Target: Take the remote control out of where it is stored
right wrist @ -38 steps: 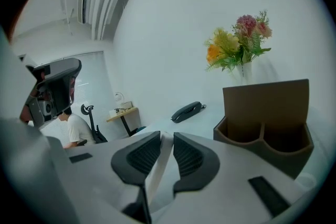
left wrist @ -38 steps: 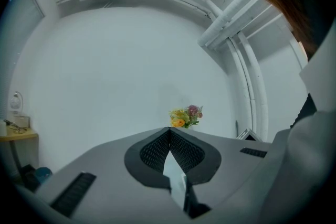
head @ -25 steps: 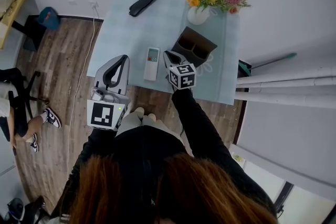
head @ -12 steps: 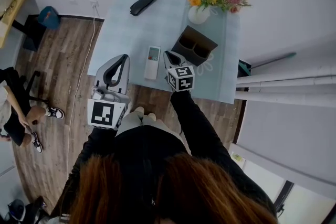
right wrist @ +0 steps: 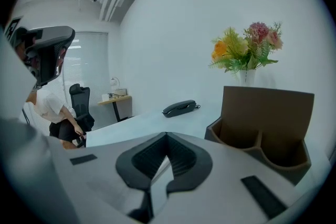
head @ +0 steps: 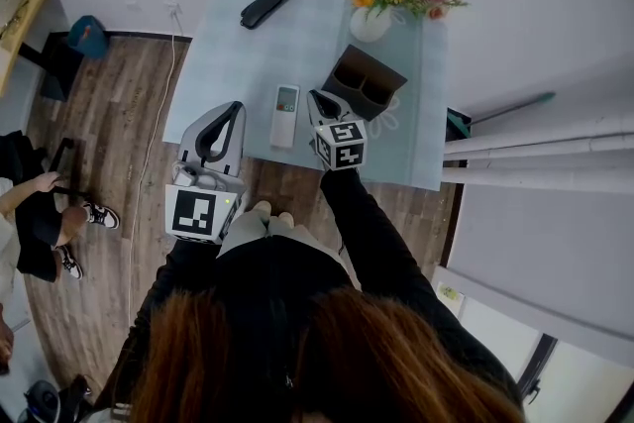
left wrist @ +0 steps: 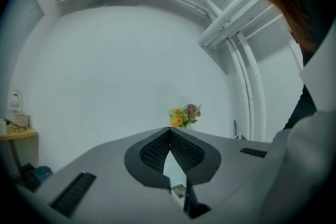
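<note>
The white remote control (head: 285, 116) lies flat on the pale blue table (head: 238, 64), just left of the brown two-pocket holder (head: 365, 82), whose pockets look empty (right wrist: 262, 118). My right gripper (head: 314, 98) is shut with nothing in it, hovering between the remote and the holder's near corner; its tips meet (right wrist: 167, 135). My left gripper (head: 236, 107) hangs at the table's near edge, left of the remote, also shut and empty (left wrist: 169, 130). A sliver of the remote (left wrist: 178, 191) shows below its closed tips.
A vase of flowers (head: 381, 0) stands behind the holder, and a black phone handset (head: 269, 3) lies at the table's far left. A seated person (head: 40, 213) and a black office chair (right wrist: 80, 99) are on the wood floor to the left. White wall behind the table.
Both grippers stay almost where they were and remain shut. The view has shifted slightly. The person at the left has moved their legs and arm.
</note>
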Demonstrator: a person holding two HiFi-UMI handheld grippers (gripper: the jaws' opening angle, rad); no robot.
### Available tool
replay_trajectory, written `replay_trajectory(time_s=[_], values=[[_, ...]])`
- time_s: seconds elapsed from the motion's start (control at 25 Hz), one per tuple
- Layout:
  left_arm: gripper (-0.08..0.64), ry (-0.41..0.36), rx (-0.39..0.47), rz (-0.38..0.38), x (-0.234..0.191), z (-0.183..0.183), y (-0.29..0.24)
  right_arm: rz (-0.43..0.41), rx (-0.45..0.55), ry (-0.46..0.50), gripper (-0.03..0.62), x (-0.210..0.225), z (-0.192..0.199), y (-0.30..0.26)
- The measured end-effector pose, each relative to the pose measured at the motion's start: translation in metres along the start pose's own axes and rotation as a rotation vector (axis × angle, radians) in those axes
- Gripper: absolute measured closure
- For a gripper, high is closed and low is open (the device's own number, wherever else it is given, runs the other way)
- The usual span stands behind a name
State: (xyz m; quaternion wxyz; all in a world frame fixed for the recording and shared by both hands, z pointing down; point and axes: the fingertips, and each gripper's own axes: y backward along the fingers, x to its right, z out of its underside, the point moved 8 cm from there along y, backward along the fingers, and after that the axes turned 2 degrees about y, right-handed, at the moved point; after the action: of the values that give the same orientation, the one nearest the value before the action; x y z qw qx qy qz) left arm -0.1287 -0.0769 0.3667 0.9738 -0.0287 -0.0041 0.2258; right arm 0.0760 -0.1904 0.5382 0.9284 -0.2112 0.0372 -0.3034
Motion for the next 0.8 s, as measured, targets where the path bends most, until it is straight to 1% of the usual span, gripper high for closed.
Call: replay_trajectory(time_s=[0.32,0.6,0.72,0.8], values=[[0.555,-0.008,-0.023,0.005,0.001,-0.002,0.000,-0.002,0.077,0.036,0.578,-0.010,-0.023,0.012],[0.555,-0.001,0.000,0.015,0.002,-0.002,-0.002,0.004,0.167,0.057,0.578,-0.018,-0.051,0.028],[0.555,-0.003,-0.024,0.014,0.002,-0.001,-0.002,0.009,0.204,0.067,0.578,-0.021,-0.064,0.037],[0.555,0.000,-0.018,0.015,0.002,-0.002,-0.002,0.011,0.231,0.069,0.578,-0.023,-0.073,0.045]])
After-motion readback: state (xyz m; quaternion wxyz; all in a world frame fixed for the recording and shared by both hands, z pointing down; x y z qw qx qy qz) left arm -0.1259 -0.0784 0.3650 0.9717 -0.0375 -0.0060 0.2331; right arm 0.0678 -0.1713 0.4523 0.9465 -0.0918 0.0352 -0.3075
